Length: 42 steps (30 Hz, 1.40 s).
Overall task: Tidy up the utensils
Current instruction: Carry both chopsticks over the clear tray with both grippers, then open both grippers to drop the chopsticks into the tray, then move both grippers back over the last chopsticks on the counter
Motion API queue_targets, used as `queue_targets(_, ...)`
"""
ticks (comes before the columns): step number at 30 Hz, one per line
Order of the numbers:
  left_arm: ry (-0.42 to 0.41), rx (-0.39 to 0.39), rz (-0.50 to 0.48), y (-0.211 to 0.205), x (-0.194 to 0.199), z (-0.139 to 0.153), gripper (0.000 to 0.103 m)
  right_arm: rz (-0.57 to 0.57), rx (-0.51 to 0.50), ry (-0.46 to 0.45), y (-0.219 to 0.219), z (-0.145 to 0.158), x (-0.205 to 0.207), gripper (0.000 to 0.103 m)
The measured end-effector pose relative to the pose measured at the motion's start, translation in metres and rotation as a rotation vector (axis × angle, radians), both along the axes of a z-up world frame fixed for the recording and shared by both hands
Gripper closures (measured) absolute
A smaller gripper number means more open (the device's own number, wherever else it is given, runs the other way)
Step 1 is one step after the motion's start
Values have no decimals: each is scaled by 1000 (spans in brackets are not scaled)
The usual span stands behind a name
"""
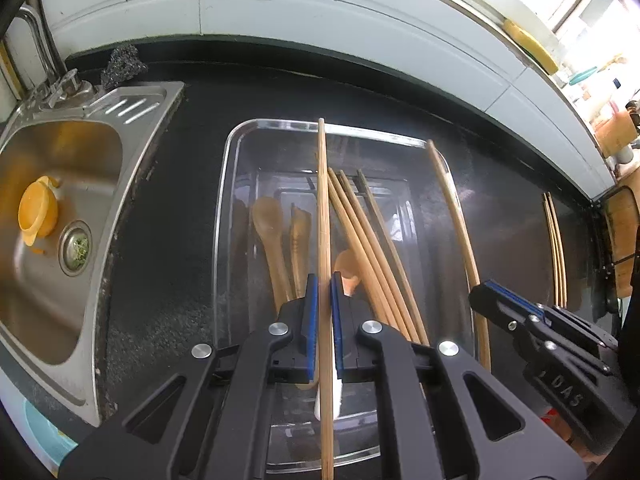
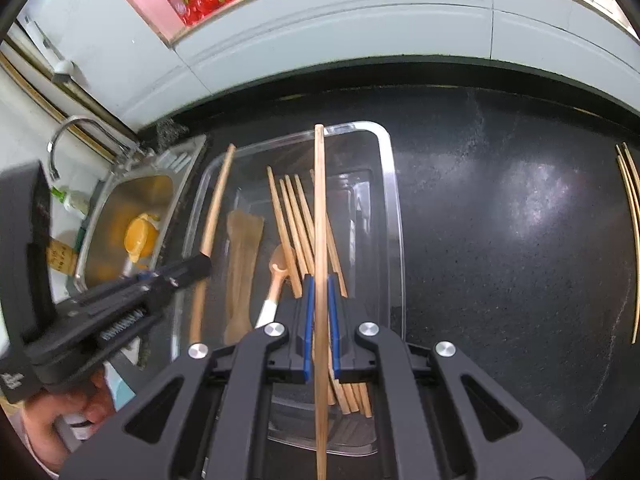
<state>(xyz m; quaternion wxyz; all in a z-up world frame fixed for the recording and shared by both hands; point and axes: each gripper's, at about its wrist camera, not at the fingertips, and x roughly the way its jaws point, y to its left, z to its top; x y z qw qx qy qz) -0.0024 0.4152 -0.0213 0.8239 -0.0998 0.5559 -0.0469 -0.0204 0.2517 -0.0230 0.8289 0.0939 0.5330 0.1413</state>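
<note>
Chopstick (image 1: 325, 216) pinched in my left gripper (image 1: 324, 284), another (image 2: 320, 216) in my right gripper (image 2: 320, 284), both over the tray (image 1: 224, 200); thin sticks may pivot or slip, landing crosswise on release.

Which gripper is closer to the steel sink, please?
Left. The left gripper, shut on a chopstick, hangs over the clear tray's sink-side half; the right gripper hangs farther from the sink.

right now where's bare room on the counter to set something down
Free: the black counter between the clear tray and the loose chopsticks; also the strip between sink and tray. Crowded: the tray's middle, with chopsticks and wooden spoons.
</note>
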Motion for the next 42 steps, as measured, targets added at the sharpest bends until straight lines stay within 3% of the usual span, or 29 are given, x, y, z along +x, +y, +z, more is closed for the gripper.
queue_targets(2,-12,19,25,3,2,5,89,15,-16,5,5,-3,3,95)
queue_targets(3,-17,24,35,4,3,9,55,18,-26,-2,8,-4,3,84)
queue_targets(4,-38,15,47,6,3,15,4,17,-30,-14,8,-4,2,42)
queue_targets(5,-84,13,75,9,2,23,7,6,-31,-42,8,-1,0,14)
queue_targets(6,-104,14,82,9,1,30,6,-14,-43,-83,7,3,-3,8)
queue_targets(14,-162,-45,103,14,10,65,6,86,-168,-201,8,15,-10,8)
queue_targets(23,-167,-72,55,-35,21,74,6,-25,-134,-194,-54,13,-19,8)
queue_targets(28,-153,-59,33,-85,24,71,6,-99,-83,-172,-116,8,-28,7)
queue_targets(36,-113,-32,-40,-200,30,59,6,-130,-189,-67,-236,-17,-39,7)
queue_targets(39,-89,-7,-57,-244,31,49,6,-144,-168,-7,-296,-28,-40,7)
queue_targets(42,-72,32,-75,-292,32,36,6,-142,-203,-15,-335,-33,-43,7)
